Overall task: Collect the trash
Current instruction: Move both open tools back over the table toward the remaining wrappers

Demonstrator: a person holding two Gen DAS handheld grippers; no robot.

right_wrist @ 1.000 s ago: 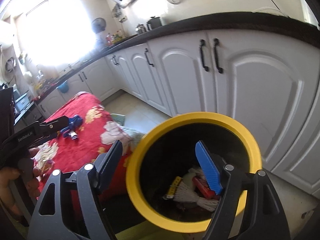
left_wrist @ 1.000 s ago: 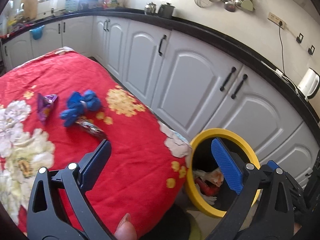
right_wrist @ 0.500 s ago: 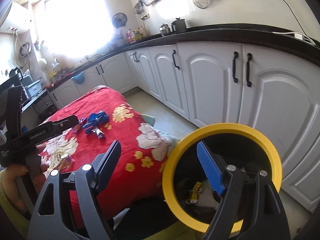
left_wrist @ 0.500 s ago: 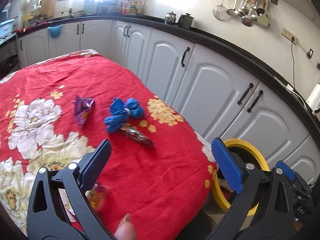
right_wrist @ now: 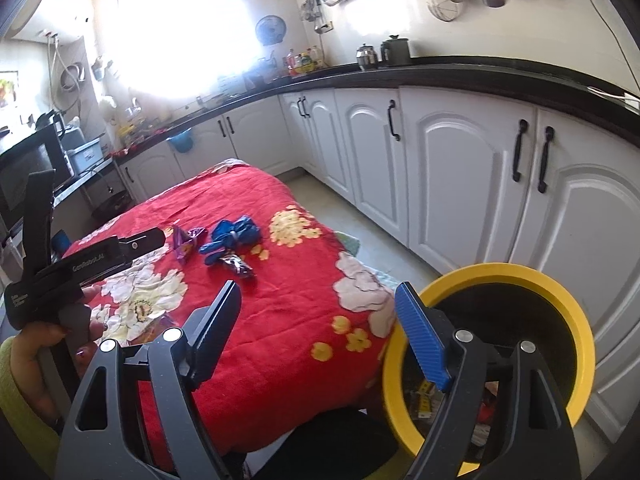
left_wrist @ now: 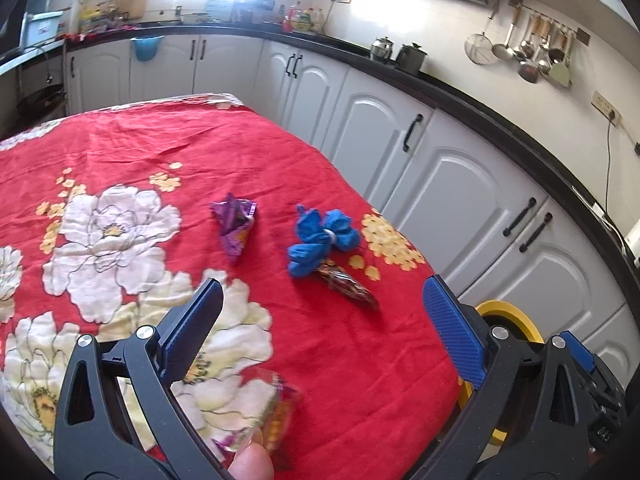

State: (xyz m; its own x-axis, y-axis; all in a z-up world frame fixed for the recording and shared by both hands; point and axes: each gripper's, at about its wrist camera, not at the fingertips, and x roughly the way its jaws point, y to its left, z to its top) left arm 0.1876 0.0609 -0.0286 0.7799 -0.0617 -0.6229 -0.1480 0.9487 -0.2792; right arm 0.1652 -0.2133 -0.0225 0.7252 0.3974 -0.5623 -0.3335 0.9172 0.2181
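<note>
Roughly: left gripper (left_wrist: 320, 320) jaws wide, nothing between pads, aimed down over red floral tablecloth (left_wrist: 160, 152). Right gripper (right_wrist: 320, 328) jaws wide too, empty, aimed at table edge and bin.

Trash on cloth: purple wrapper (left_wrist: 234, 226), crumpled, print unreadable. Blue bundle (left_wrist: 322, 240), looks like scrunched gloves or bags tied at the middle, can't say which. Dark shiny wrapper (left_wrist: 346, 284) touching bundle's near end, pattern not legible. Blurred clear wrapper (left_wrist: 272, 408) with orange print close to lens, low between left jaws, partly behind a fingertip (left_wrist: 252, 460); smeared, contents unclear, can't tell if lying on cloth or lifted.

Yellow-rimmed bin (right_wrist: 560, 308) on floor just beside table's near corner; front rim cut off behind right gripper frame. Inside dark, only scraps visible: something yellow with markings, a bit of red, unidentifiable. From left wrist view only a sliver of rim (left_wrist: 508, 312) behind right-side finger.

Readable text: "GenRobot.AI" on left gripper body, seen from right wrist view; smaller white print lower on handle too small to read. Hand (right_wrist: 44, 344) on that handle, yellow-green sleeve cut by frame edge.

Counter clutter under window blown out by glare; bottle labels illegible.
</note>
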